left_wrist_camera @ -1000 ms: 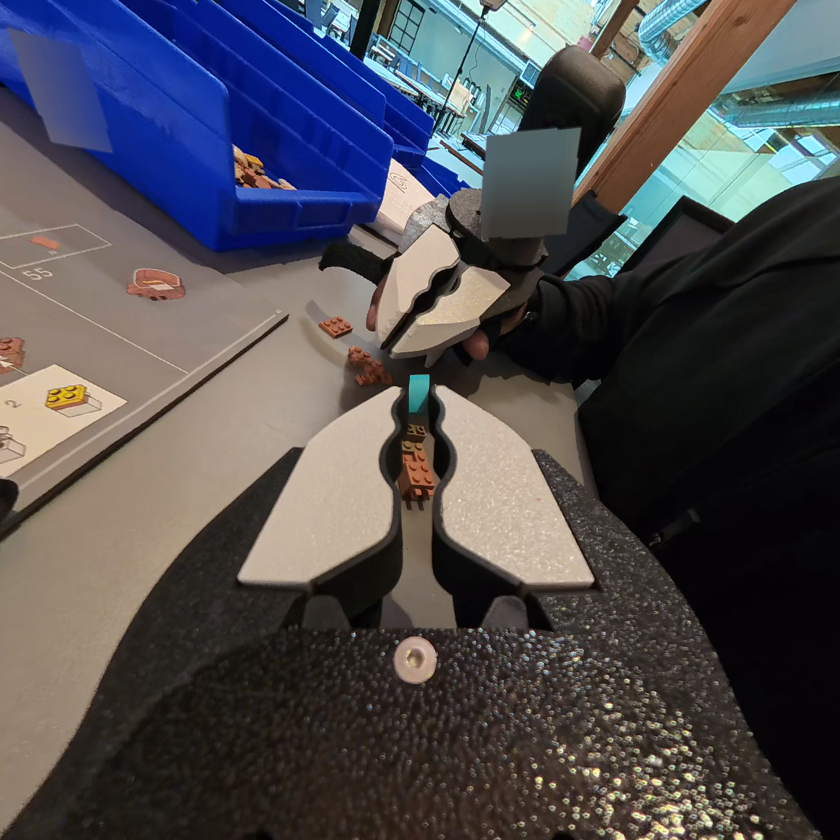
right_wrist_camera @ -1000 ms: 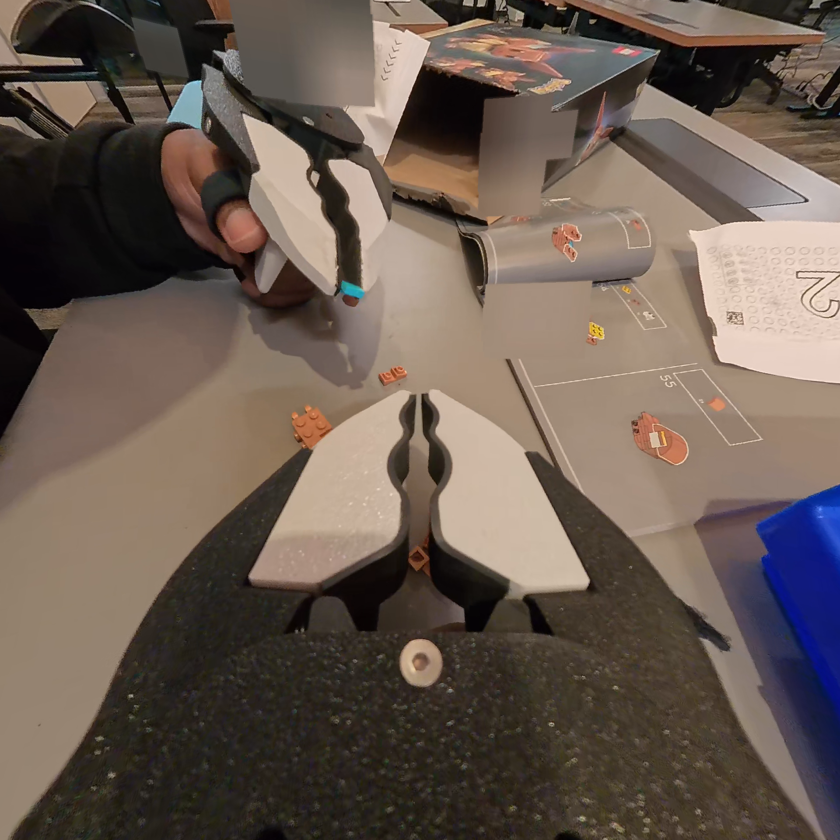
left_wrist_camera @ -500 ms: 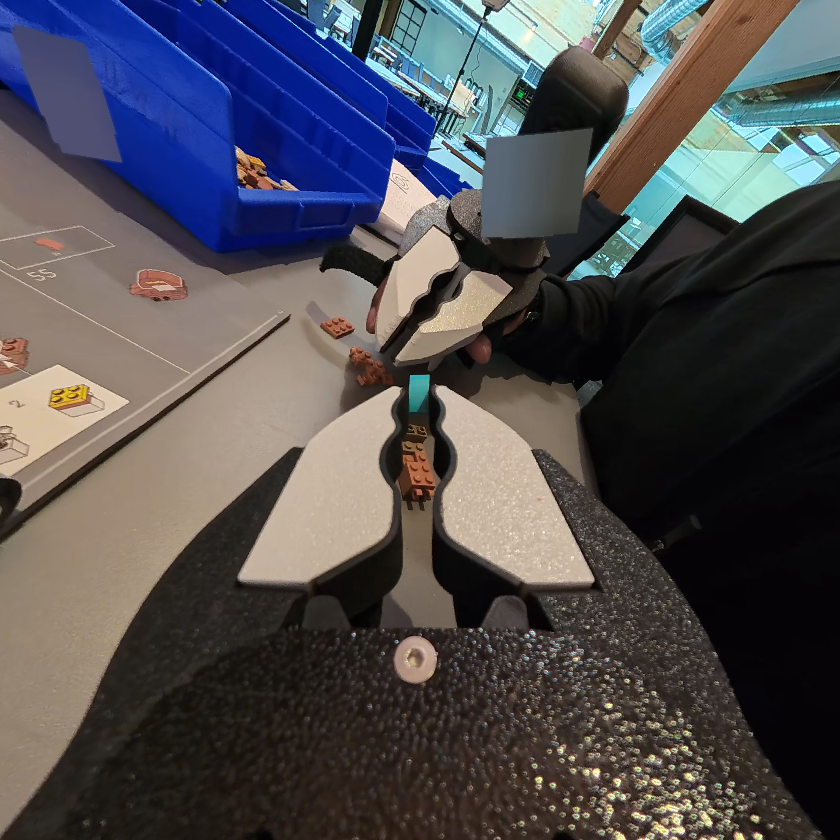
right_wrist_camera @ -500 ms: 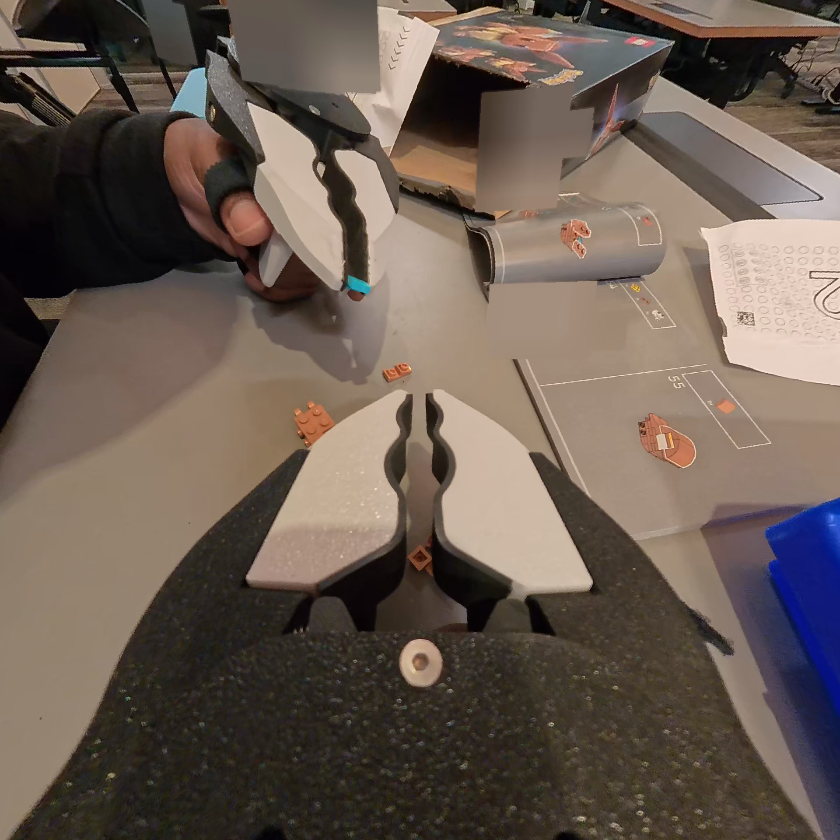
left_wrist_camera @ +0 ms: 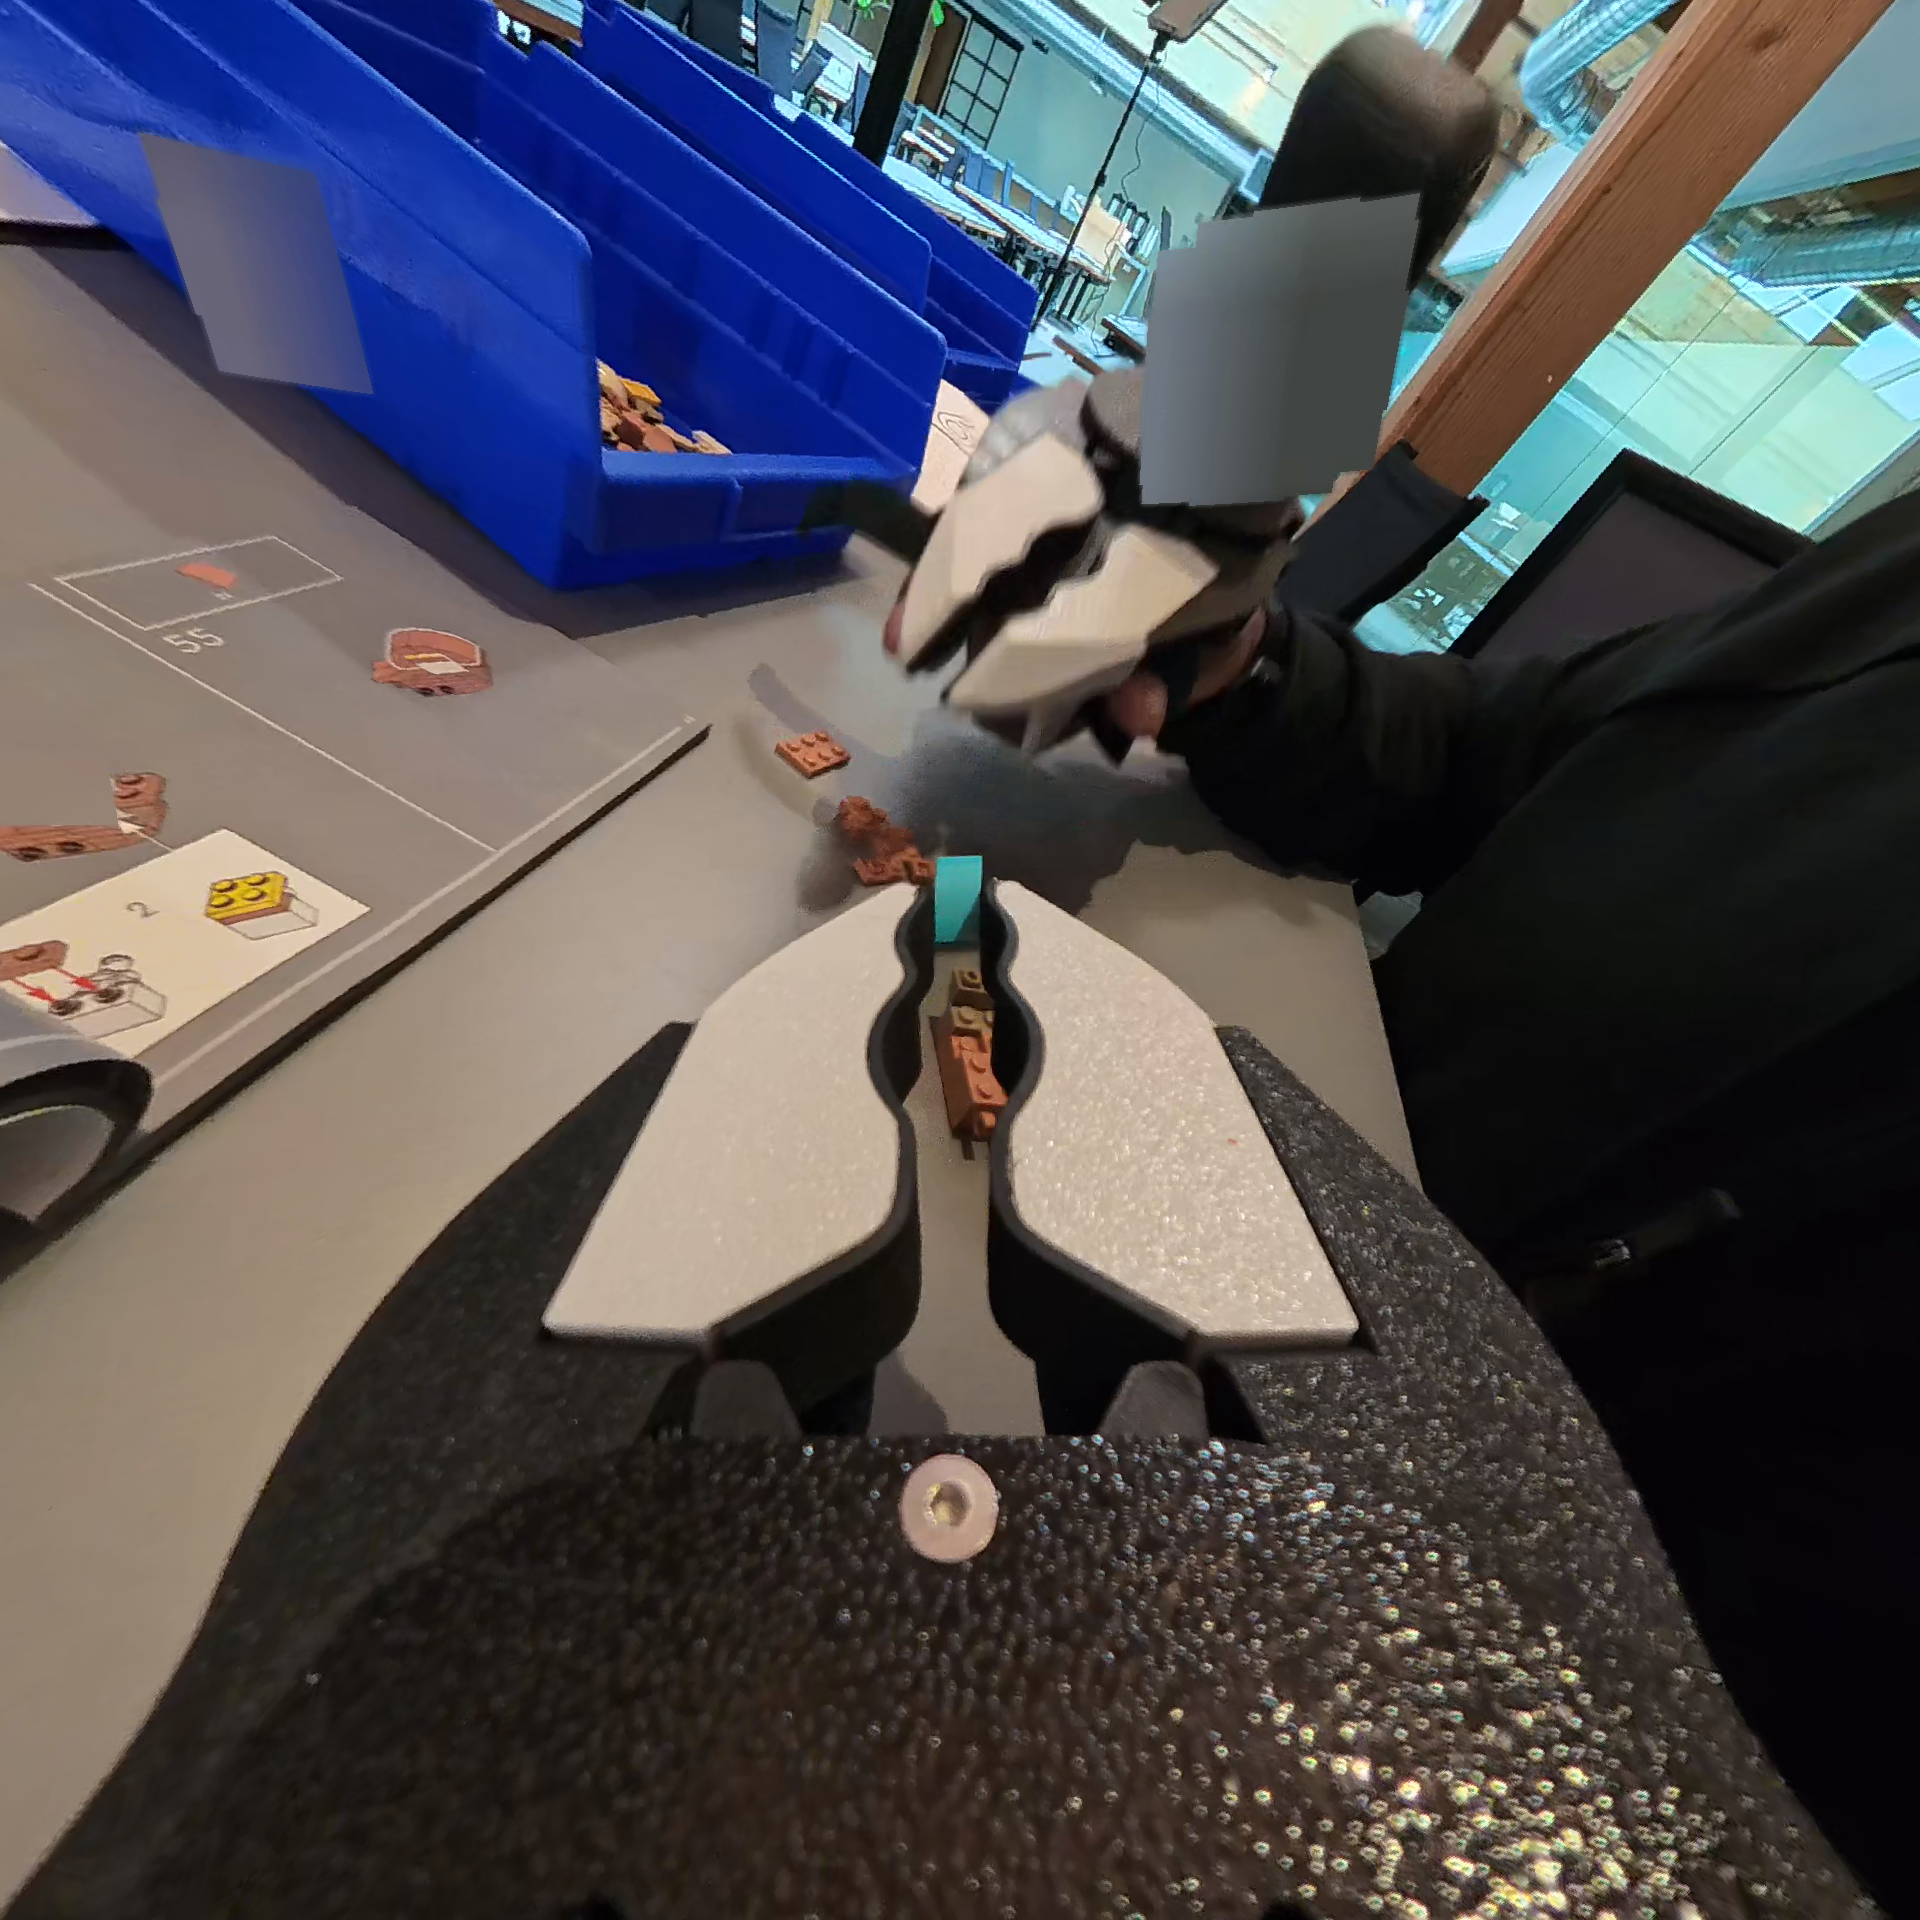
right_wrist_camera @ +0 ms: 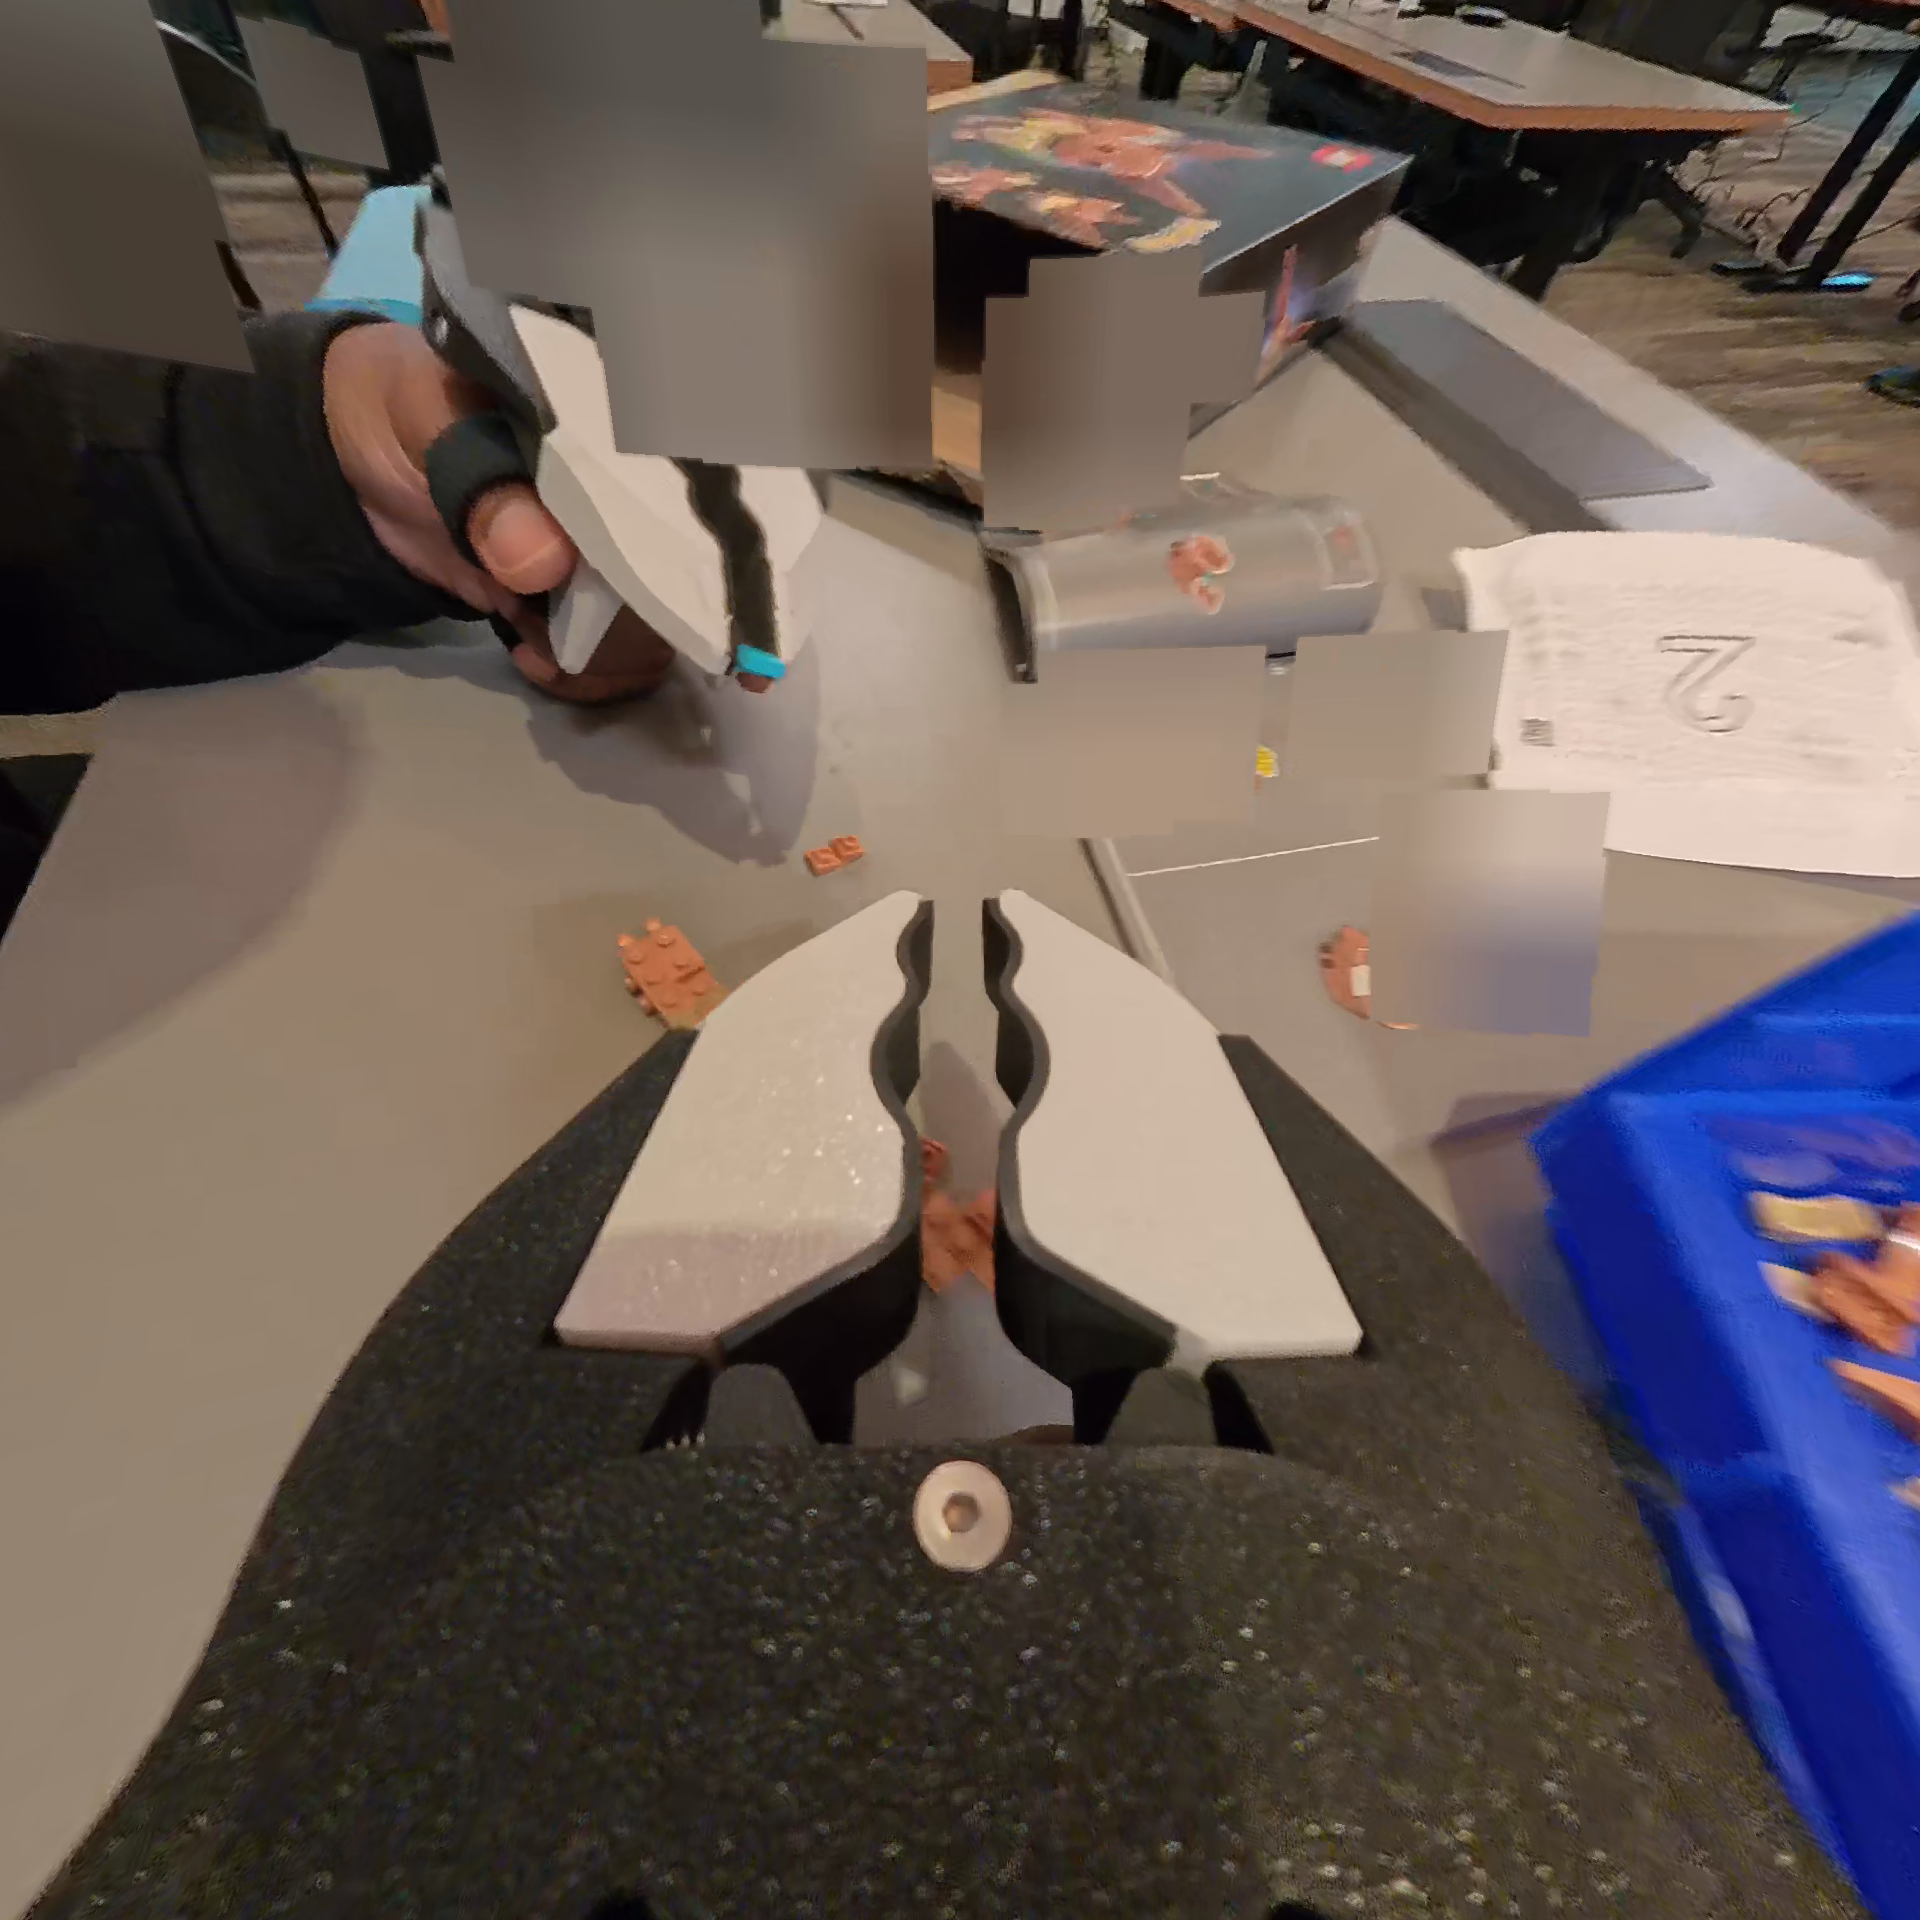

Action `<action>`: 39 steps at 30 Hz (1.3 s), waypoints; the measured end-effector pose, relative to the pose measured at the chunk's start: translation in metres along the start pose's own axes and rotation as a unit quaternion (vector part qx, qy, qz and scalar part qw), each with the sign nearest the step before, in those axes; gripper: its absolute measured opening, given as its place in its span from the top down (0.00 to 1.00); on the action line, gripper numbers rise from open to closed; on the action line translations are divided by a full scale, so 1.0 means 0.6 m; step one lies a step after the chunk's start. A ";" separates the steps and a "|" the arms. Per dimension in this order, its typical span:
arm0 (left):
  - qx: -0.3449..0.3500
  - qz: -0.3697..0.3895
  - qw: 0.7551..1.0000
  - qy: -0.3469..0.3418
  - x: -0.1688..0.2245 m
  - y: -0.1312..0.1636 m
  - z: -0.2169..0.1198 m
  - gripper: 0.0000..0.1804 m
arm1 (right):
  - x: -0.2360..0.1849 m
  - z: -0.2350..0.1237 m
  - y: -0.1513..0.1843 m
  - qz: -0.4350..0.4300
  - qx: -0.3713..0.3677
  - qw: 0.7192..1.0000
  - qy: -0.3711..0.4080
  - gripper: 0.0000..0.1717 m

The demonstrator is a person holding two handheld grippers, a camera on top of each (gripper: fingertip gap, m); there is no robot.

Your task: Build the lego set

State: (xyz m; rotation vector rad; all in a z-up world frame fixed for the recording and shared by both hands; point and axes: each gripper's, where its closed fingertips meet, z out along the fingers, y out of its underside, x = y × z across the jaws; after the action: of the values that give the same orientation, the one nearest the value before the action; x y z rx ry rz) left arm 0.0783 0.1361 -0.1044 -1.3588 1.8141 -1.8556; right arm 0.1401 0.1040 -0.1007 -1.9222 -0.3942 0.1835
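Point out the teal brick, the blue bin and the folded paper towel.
teal brick (left_wrist_camera: pixel 957 899), left wrist view, its broad face between the left gripper's fingertips.
blue bin (left_wrist_camera: pixel 717 509), left wrist view, its front wall.
paper towel (right_wrist_camera: pixel 1621 623), right wrist view, a bare upper part.

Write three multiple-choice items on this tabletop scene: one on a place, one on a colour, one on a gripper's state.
1. Where does the blue bin holding brown pieces stand?
A. beyond the open instruction booklet
B. on the floor
C. inside the cardboard box

2. What colour is the piece at the left gripper's fingertips?
A. yellow
B. turquoise
C. white

3. How do the right gripper's jaws stand?
A. apart, nothing between the tips
C. clamped on a yellow brick
B. gripping a sheet of paper

Answers: 1 A, the bin sits on the table behind the booklet; 2 B, the turquoise piece shows between the tips; 3 A, bare table shows in the gap.
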 end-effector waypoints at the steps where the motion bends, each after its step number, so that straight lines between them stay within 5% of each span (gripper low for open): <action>1: -0.001 0.003 1.000 -0.004 -0.001 0.000 -0.001 0.96 | 0.014 -0.019 -0.010 -0.001 0.003 1.000 0.013 0.95; 6: -0.006 0.005 1.000 -0.009 -0.004 0.002 -0.001 0.96 | 0.033 -0.071 0.020 -0.008 -0.068 0.998 0.004 0.95; 13: -0.008 0.000 1.000 -0.006 -0.005 0.003 0.000 0.96 | 0.000 -0.053 0.101 -0.048 -0.164 0.985 -0.033 0.92; 32: -0.025 0.013 1.000 -0.008 -0.004 0.010 0.000 0.96 | -0.035 -0.023 0.139 -0.035 -0.227 0.970 -0.074 0.92; 39: -0.022 0.013 1.000 -0.010 -0.005 0.009 -0.001 0.96 | -0.090 -0.045 0.149 -0.057 -0.266 0.951 -0.145 0.92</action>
State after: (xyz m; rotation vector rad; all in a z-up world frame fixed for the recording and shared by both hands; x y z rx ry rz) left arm 0.0770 0.1375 -0.1102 -1.3582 1.8646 -1.7930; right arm 0.1149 0.0315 -0.1765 -2.4007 -0.8158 0.3097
